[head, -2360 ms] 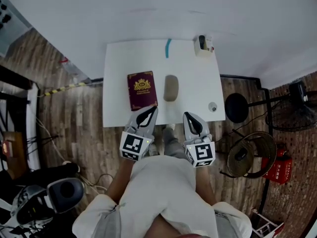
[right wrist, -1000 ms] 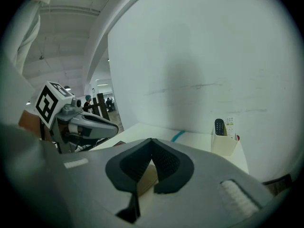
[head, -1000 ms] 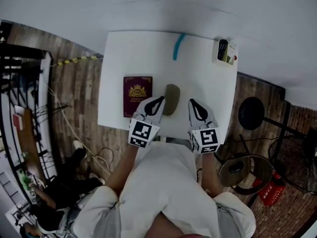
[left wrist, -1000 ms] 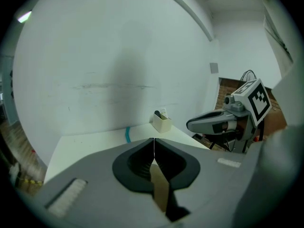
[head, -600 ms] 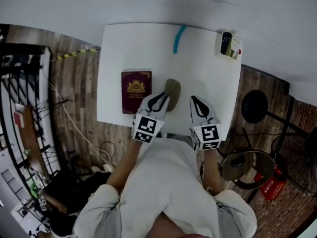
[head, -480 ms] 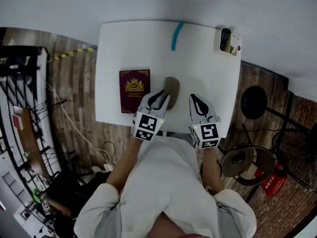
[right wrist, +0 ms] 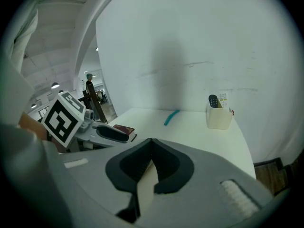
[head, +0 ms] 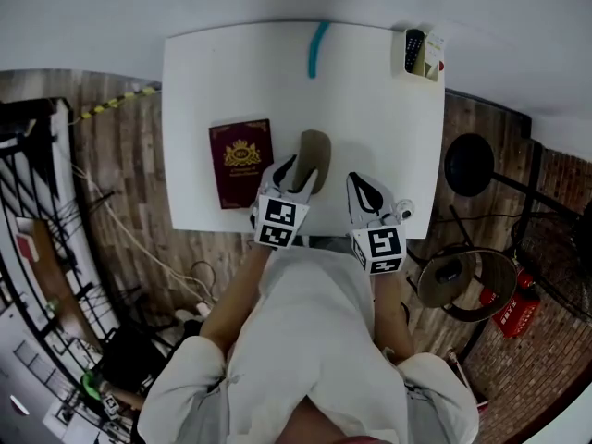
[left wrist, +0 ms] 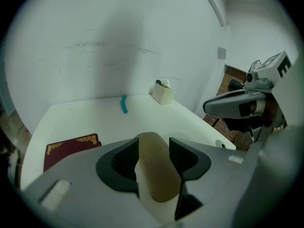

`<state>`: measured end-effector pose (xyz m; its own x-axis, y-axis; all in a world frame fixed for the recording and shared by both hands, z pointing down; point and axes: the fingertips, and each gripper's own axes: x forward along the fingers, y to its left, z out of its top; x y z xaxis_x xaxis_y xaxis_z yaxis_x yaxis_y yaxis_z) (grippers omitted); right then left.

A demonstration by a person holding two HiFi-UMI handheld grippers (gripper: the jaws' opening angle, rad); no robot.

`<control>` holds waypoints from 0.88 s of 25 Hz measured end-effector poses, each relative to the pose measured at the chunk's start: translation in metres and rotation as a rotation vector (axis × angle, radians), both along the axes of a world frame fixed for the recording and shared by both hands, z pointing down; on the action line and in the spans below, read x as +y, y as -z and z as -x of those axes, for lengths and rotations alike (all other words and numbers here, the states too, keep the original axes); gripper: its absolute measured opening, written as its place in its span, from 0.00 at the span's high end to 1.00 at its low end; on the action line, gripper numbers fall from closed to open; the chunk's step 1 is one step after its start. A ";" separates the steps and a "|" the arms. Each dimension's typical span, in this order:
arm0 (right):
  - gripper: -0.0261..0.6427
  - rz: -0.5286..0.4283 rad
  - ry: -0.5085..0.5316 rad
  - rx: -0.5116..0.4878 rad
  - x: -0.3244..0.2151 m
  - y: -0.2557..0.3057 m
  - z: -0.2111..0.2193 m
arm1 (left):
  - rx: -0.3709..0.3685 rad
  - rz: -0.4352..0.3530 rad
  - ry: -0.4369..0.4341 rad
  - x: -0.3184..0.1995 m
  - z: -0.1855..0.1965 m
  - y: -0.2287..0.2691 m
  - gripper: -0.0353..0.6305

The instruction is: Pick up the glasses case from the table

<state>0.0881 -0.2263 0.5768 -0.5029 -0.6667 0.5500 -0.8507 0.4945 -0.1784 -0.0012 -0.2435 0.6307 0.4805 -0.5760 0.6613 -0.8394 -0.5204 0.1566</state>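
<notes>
**Tan case sits between your opening left jaws; right jaws closed on nothing**

Tan and oval, the glasses case (head: 315, 151) lies flat on the white table (head: 370, 91), near the front edge and roughly midway across it. It has not left the surface.

Your left gripper (head: 298, 172) points down and forward over the near end of the case. The left gripper view shows its two dark jaws apart and opening, one on each side of the case, which fills the gap between them. That view does not settle whether the pads press on its sides, and nothing shows a firm grip.

Your right gripper (head: 359, 185) is over the front edge of the table, to the right of the case and apart from it. Its own view shows the jaw tips meeting, with nothing between them.

Other items on the table:
- A maroon booklet (head: 240, 160) with a gold crest lies just to the left of the case and of your left gripper, separated from the case by a narrow gap.
- A teal stick (head: 317, 48) lies near the far edge, well apart from the case.
- A cream holder (head: 424, 55) stands at the far right corner with a dark remote (head: 413, 50) upright in it.
- A small round object (head: 404, 209) sits at the near right corner, just beside your right gripper. It is too small to identify.
</notes>
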 end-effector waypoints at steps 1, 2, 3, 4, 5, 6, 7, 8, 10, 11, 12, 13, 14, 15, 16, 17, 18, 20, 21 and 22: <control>0.95 0.006 -0.003 0.002 0.002 -0.002 0.000 | -0.001 0.008 -0.002 0.001 -0.001 -0.004 0.61; 0.95 0.011 -0.004 0.003 0.004 -0.003 0.000 | -0.003 0.016 -0.004 0.001 -0.002 -0.008 0.59; 0.95 0.016 -0.005 0.004 0.006 -0.005 0.001 | -0.005 0.022 -0.005 0.002 -0.003 -0.012 0.57; 0.95 0.021 -0.006 0.006 0.008 -0.006 0.001 | -0.010 0.027 -0.005 0.003 -0.004 -0.016 0.55; 0.95 0.025 -0.007 0.006 0.010 -0.007 0.000 | -0.017 0.032 -0.005 0.004 -0.004 -0.019 0.54; 0.95 0.028 -0.008 0.006 0.011 -0.008 0.000 | -0.026 0.037 -0.006 0.005 -0.005 -0.023 0.53; 0.95 0.032 -0.009 0.006 0.012 -0.009 0.000 | -0.034 0.042 -0.007 0.006 -0.005 -0.026 0.52; 0.95 0.034 -0.010 0.006 0.013 -0.010 -0.001 | -0.040 0.047 -0.008 0.006 -0.006 -0.030 0.50; 0.95 0.037 -0.012 0.005 0.014 -0.012 -0.002 | -0.050 0.057 -0.008 0.007 -0.007 -0.036 0.47; 0.95 0.039 -0.012 0.005 0.015 -0.013 -0.003 | -0.053 0.061 -0.008 0.008 -0.008 -0.039 0.46; 0.95 0.041 -0.013 0.004 0.016 -0.014 -0.004 | -0.055 0.065 -0.007 0.008 -0.010 -0.041 0.44; 0.95 0.043 -0.014 0.003 0.017 -0.015 -0.004 | -0.057 0.070 -0.005 0.009 -0.011 -0.043 0.43; 0.95 0.045 -0.014 0.003 0.018 -0.016 -0.005 | -0.059 0.074 -0.004 0.009 -0.013 -0.046 0.41; 0.95 0.047 -0.015 0.003 0.019 -0.016 -0.005 | -0.063 0.080 -0.004 0.009 -0.014 -0.049 0.39; 0.95 0.049 -0.015 0.003 0.020 -0.017 -0.006 | -0.069 0.085 -0.002 0.009 -0.015 -0.051 0.38; 0.95 0.050 -0.016 0.003 0.021 -0.018 -0.007 | -0.076 0.090 0.000 0.010 -0.015 -0.053 0.36; 0.95 0.052 -0.017 0.004 0.022 -0.018 -0.008 | -0.083 0.097 0.002 0.010 -0.016 -0.055 0.35; 0.95 0.055 -0.020 0.005 0.023 -0.020 -0.010 | -0.101 0.105 0.007 0.011 -0.017 -0.058 0.33; 0.95 0.056 -0.022 0.005 0.024 -0.020 -0.012 | -0.110 0.105 0.010 0.011 -0.018 -0.060 0.31; 0.95 0.057 -0.024 0.006 0.025 -0.020 -0.013 | -0.119 0.106 0.015 0.011 -0.018 -0.061 0.29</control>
